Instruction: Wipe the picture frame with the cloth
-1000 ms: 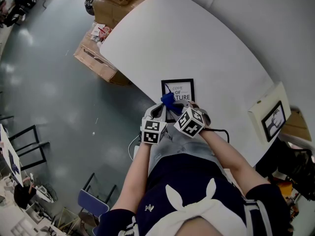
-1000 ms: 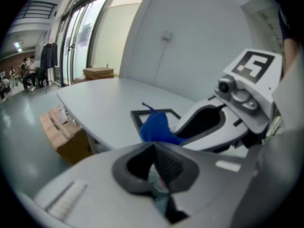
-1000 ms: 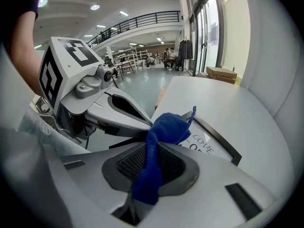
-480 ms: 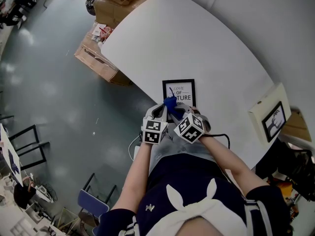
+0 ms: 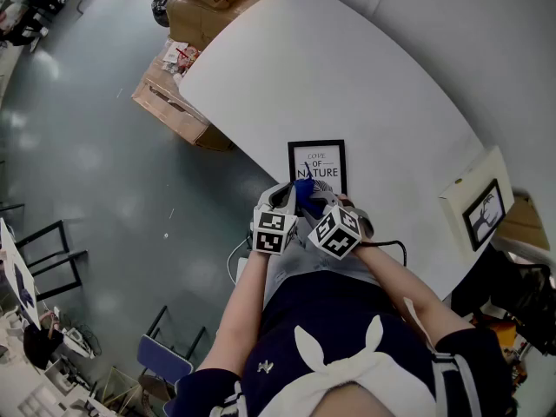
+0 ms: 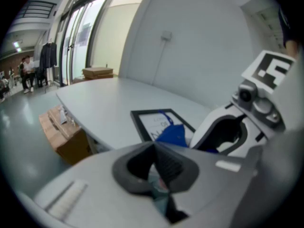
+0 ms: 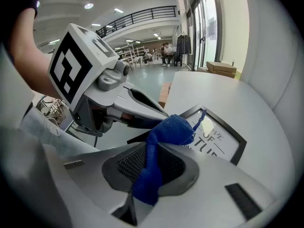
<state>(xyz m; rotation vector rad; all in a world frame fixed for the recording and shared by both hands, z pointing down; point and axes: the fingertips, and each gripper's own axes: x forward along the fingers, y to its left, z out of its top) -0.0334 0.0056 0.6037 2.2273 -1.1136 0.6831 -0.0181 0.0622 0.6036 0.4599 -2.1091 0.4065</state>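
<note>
Currently the right tongs (image 7: 152, 161) are clamped on the blue woven cloth (image 7: 161, 141). A bunched end of the cloth projects past the tips toward the black rectangular picture frame (image 5: 318, 165). The frame lies flat on the white curved tabletop (image 5: 347, 68), printed side up, close to the edge nearest the person. The cloth sits over the near short side of the frame; whether it touches the glass cannot be determined. The left tongs (image 6: 156, 167) are pressed together with nothing between them. They sit beside the right tongs, just off the near-left corner of the frame.

Recommended procedure, as a judgement:
1. Lower the right tongs until only the projecting cloth meets the glass. Hard tips on the glass are likely to scratch it.
2. Stroke from the near side of the frame to the far side, in parallel passes.
3. Apply light pressure. The frame is unsecured and near the tabletop edge, so it may slide.
4. Rest the closed left tongs on the near border of the frame to steady it.
5. Cover the black border as well as the glass.
</note>
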